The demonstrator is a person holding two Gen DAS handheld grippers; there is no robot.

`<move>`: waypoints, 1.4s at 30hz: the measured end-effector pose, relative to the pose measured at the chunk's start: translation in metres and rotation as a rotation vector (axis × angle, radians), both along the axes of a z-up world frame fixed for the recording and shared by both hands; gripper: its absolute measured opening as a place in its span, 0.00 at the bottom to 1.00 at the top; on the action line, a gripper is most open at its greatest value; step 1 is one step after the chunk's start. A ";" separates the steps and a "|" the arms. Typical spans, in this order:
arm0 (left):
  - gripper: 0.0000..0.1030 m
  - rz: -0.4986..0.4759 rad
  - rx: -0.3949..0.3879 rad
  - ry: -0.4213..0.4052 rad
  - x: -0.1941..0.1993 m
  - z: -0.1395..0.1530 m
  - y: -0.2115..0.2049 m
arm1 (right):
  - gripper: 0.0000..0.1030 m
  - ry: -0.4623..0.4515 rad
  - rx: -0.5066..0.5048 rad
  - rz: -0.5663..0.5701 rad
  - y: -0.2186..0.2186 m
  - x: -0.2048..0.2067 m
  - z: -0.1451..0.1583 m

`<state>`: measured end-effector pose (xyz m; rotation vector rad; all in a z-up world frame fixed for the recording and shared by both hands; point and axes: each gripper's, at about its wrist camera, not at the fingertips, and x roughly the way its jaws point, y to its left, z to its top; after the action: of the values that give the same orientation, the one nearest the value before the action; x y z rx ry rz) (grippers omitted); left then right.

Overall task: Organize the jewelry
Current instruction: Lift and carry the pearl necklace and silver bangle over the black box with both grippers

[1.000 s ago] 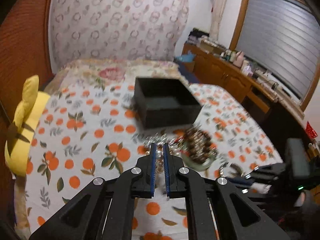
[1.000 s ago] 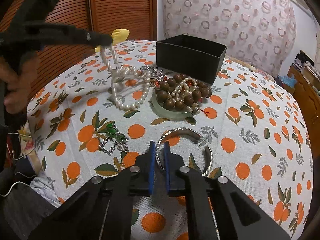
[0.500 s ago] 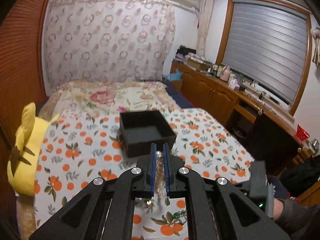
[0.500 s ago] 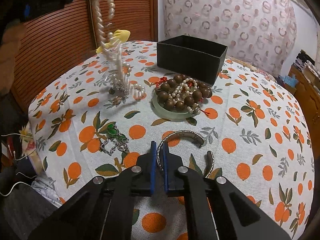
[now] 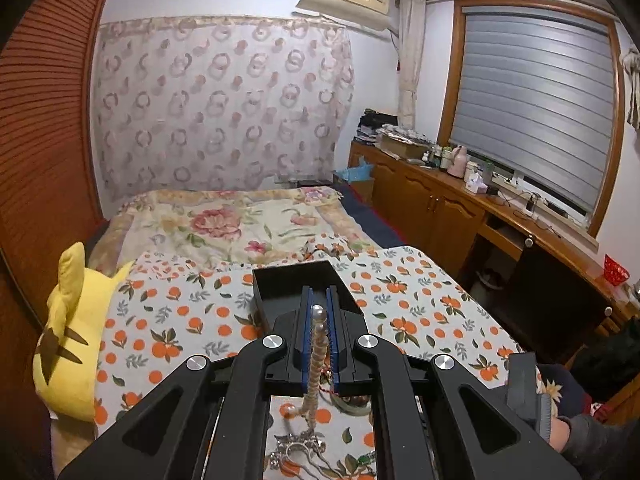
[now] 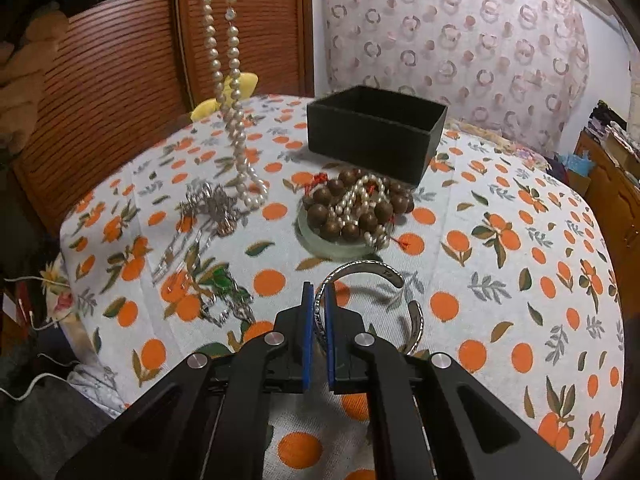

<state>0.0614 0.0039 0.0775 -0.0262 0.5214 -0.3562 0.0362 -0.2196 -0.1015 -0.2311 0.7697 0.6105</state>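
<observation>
My left gripper point(image 5: 319, 300) is shut on a pearl necklace point(image 5: 316, 344) and holds it high above the table; the strand point(image 6: 232, 92) hangs down at the left of the right wrist view, its lower end near the cloth. An open black box point(image 6: 376, 130) stands at the back of the table and shows beyond my left fingertips point(image 5: 280, 284). My right gripper point(image 6: 314, 296) is shut on a silver cuff bracelet point(image 6: 372, 276) that lies on the cloth. A pile of brown wooden beads and small pearls point(image 6: 354, 208) rests on a pale green bangle.
A silver hairpin ornament point(image 6: 212, 204) and a green-stone chain piece point(image 6: 222, 288) lie left of the cuff. A yellow plush toy point(image 5: 70, 336) sits at the table's left edge. A bed point(image 5: 224, 220) lies behind and wooden cabinets point(image 5: 460, 208) to the right.
My left gripper has risen steadily with the pearl necklace, pulling the strand up off the cloth until it hangs nearly straight. My right gripper has stayed shut on the cuff.
</observation>
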 end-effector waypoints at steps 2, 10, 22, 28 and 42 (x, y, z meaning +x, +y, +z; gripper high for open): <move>0.06 0.004 0.003 -0.005 0.002 0.002 0.000 | 0.06 -0.013 0.009 0.008 0.001 0.000 0.006; 0.06 0.020 0.014 -0.032 0.023 0.021 -0.004 | 0.06 -0.071 0.037 0.032 0.006 0.007 0.035; 0.06 0.040 0.039 -0.088 0.059 0.060 -0.016 | 0.06 -0.163 0.074 0.018 0.006 0.053 0.078; 0.06 0.050 0.045 -0.107 0.080 0.077 -0.024 | 0.06 -0.193 0.095 0.011 0.008 0.077 0.093; 0.06 0.044 0.041 0.077 0.146 -0.007 -0.031 | 0.06 -0.187 0.122 0.027 0.023 0.135 0.078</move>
<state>0.2072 -0.0271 0.0706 -0.0114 0.6031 -0.3017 0.1714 -0.1969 -0.0231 -0.1834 0.5484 0.6490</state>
